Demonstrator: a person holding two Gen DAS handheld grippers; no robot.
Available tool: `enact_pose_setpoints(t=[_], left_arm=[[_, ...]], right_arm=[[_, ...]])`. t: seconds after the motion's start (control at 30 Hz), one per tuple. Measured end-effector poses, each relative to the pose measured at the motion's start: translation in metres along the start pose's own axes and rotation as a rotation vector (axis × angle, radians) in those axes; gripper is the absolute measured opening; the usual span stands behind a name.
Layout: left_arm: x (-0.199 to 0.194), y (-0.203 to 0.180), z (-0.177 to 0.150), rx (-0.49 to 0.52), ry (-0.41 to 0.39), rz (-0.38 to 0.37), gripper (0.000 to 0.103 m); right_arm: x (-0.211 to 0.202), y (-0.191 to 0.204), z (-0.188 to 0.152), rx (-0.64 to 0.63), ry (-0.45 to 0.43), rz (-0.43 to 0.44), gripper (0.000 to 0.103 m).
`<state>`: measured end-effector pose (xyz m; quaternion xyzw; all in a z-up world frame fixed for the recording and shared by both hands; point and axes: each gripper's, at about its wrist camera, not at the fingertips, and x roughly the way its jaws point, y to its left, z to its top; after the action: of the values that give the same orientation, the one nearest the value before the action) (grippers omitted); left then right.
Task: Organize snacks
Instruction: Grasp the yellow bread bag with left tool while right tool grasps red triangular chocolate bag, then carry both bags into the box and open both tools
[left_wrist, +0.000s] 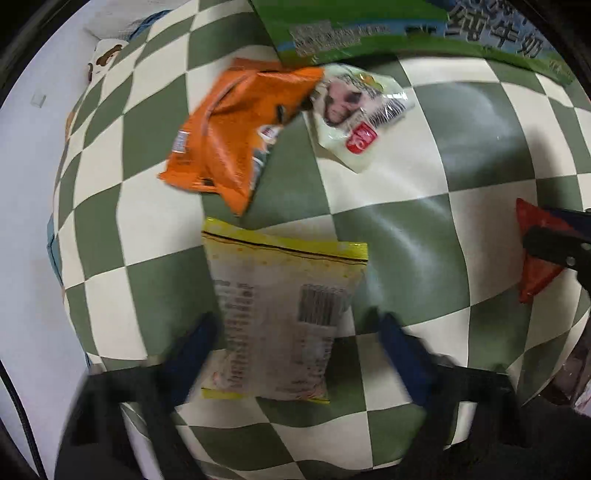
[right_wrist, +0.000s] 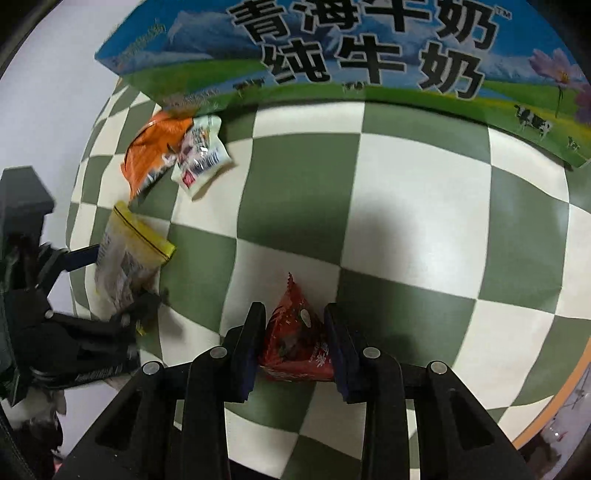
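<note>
From the left wrist view, your left gripper (left_wrist: 295, 332) stands spread, its two blue fingers (left_wrist: 192, 354) straddling the yellow-edged packet (left_wrist: 280, 314) on the checkered cloth (left_wrist: 461, 122). The packet lies dead ahead, its long axis running near to far, in line with the fingers, so the jaws would close across its short width. Whether the pads touch its sides yet is blurred; you cannot tell. Farther off and slightly left lie the orange bag (left_wrist: 229, 136) and the white packet (left_wrist: 354, 110), touching each other, just beside the milk carton box (left_wrist: 351, 33) at the far edge. At the far right edge, the red triangular snack (left_wrist: 535, 254) shows in the other gripper.

From the right wrist view, your right gripper (right_wrist: 295, 332) is pinching the red triangular snack (right_wrist: 295, 339), point facing far, both pads against its sides. The milk carton box (right_wrist: 369, 55) spans the far side, well apart across open cloth (right_wrist: 406, 203). The yellow-edged packet (right_wrist: 129, 258) sits to the left, with the left gripper (right_wrist: 118, 288) around it, so the left hand is plainly the nearer one for it.
</note>
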<state>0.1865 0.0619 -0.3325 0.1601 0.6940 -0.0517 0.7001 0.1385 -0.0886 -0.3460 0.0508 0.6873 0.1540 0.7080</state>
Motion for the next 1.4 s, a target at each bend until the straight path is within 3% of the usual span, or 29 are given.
enact_pose_setpoints(t=[0.07, 0.23, 0.3, 0.43, 0.5, 0.53, 0.7, 0.93, 1.0, 1.1, 1.23, 1.4], left_arm=[[0.002, 0.000, 0.000, -0.041, 0.020, -0.017, 0.054], [0.003, 0.006, -0.004, -0.248, 0.050, -0.235, 0.054], [0.009, 0.003, -0.002, -0.293, 0.060, -0.274, 0.054], [0.023, -0.002, 0.000, -0.318, 0.085, -0.288, 0.060], [0.027, -0.006, 0.000, -0.307, 0.090, -0.281, 0.061], [0.029, -0.007, 0.000, -0.299, 0.091, -0.280, 0.061], [0.045, -0.015, -0.008, -0.301, 0.094, -0.293, 0.061], [0.042, -0.022, -0.025, -0.314, 0.069, -0.280, 0.057], [0.041, -0.023, -0.029, -0.319, 0.058, -0.277, 0.051], [0.033, -0.024, -0.034, -0.317, 0.041, -0.278, 0.045], [0.015, -0.028, -0.033, -0.301, 0.005, -0.293, 0.044], [-0.023, -0.037, -0.024, -0.275, -0.072, -0.332, 0.043]], right_arm=[[-0.005, -0.008, -0.005, 0.002, 0.013, -0.001, 0.036], [-0.010, -0.023, -0.008, 0.026, 0.022, 0.005, 0.035], [-0.007, -0.028, -0.007, 0.041, 0.036, 0.015, 0.036], [-0.006, -0.033, -0.003, 0.071, 0.059, 0.068, 0.045], [-0.009, -0.034, -0.002, 0.082, 0.058, 0.086, 0.062], [-0.013, -0.034, -0.003, 0.077, 0.053, 0.082, 0.065], [-0.024, -0.026, -0.009, 0.035, 0.041, 0.051, 0.067], [0.007, 0.000, -0.023, -0.016, 0.074, 0.025, 0.063], [0.011, 0.003, -0.027, -0.041, 0.057, -0.019, 0.040], [0.008, 0.001, -0.031, -0.042, 0.030, -0.021, 0.037], [-0.013, -0.003, -0.031, -0.039, -0.023, -0.011, 0.036], [-0.062, -0.021, -0.021, 0.002, -0.121, 0.051, 0.036]])
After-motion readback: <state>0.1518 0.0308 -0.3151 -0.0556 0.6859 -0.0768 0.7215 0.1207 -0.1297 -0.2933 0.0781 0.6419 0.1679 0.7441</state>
